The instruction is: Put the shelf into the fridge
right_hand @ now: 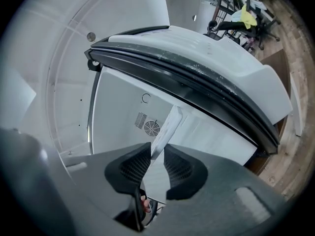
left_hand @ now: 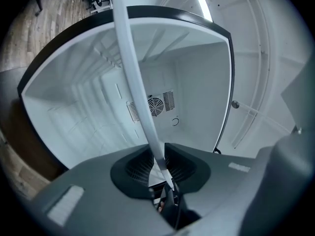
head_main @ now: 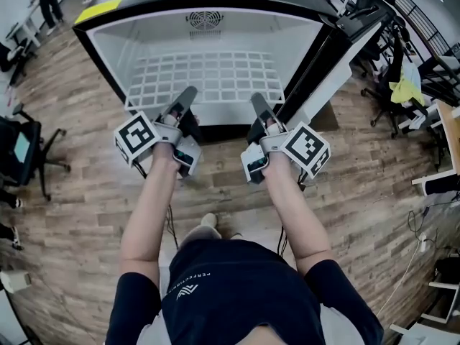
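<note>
**Shelf in fridge mouth, both grippers clamped on it**

The white wire-grid shelf (head_main: 208, 74) lies flat inside the open fridge (head_main: 88, 36). The fridge is a smooth white-lined box with a black frame and a round fan grille (head_main: 205, 20) on its back wall. The left gripper (head_main: 187, 98) pinches the shelf's thin rounded front bar between ribbed dark pads. The right gripper (head_main: 259, 106) is closed on a flat white strip at the same front edge. The floor (head_main: 86, 207) below is wood plank.

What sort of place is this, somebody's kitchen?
Probably not: it looks like an office or lab workspace. An office chair stands at the left, a desk and loose cables at the right, and the open fridge stands on wood-look floor.
</note>
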Action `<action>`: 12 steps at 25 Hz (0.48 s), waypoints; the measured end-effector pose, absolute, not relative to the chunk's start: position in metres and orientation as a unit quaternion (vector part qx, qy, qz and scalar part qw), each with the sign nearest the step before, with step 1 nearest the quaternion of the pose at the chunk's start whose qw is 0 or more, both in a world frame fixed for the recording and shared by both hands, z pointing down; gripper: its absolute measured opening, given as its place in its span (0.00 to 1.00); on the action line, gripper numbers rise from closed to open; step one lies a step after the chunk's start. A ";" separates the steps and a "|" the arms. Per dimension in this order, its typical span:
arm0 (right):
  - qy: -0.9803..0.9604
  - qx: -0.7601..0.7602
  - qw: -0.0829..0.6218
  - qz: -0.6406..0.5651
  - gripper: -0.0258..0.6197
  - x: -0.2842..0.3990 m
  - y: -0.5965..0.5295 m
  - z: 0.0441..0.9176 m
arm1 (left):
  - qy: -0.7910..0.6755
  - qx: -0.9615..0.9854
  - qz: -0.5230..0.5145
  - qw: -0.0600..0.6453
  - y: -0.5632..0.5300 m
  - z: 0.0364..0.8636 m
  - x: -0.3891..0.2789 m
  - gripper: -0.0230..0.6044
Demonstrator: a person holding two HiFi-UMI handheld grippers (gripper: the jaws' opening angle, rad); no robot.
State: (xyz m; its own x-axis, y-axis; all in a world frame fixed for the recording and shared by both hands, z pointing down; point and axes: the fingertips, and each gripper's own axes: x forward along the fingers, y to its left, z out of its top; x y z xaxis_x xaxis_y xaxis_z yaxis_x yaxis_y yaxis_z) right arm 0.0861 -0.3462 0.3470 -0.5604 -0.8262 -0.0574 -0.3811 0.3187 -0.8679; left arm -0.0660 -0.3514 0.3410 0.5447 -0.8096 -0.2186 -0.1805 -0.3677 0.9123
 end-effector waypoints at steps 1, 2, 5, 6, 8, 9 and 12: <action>0.771 -0.392 0.256 -0.431 0.18 0.086 -0.346 0.347 | -0.327 0.748 -0.352 0.458 -0.351 0.341 -0.066 0.16; 0.772 -0.392 0.255 -0.430 0.18 0.086 -0.346 0.347 | -0.324 0.744 -0.359 0.462 -0.350 0.342 -0.067 0.16; 0.775 -0.391 0.253 -0.428 0.19 0.088 -0.343 0.348 | -0.318 0.735 -0.371 0.469 -0.346 0.343 -0.069 0.16; 0.775 -0.393 0.252 -0.426 0.18 0.089 -0.341 0.348 | -0.319 0.735 -0.374 0.468 -0.343 0.343 -0.070 0.17; 0.777 -0.399 0.246 -0.420 0.18 0.093 -0.336 0.349 | -0.321 0.734 -0.379 0.463 -0.336 0.343 -0.074 0.20; 0.778 -0.402 0.243 -0.417 0.18 0.095 -0.333 0.350 | -0.323 0.735 -0.380 0.459 -0.332 0.343 -0.077 0.21; 0.782 -0.410 0.234 -0.407 0.18 0.096 -0.323 0.352 | -0.333 0.742 -0.379 0.441 -0.319 0.341 -0.081 0.22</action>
State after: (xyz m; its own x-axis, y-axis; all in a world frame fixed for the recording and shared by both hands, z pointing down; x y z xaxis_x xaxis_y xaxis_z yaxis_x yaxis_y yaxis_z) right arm 0.0963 -0.3226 0.3520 -0.5545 -0.8315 -0.0331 -0.4501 0.3331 -0.8285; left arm -0.0812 -0.3188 0.3414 0.4915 -0.8284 -0.2686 -0.1598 -0.3890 0.9073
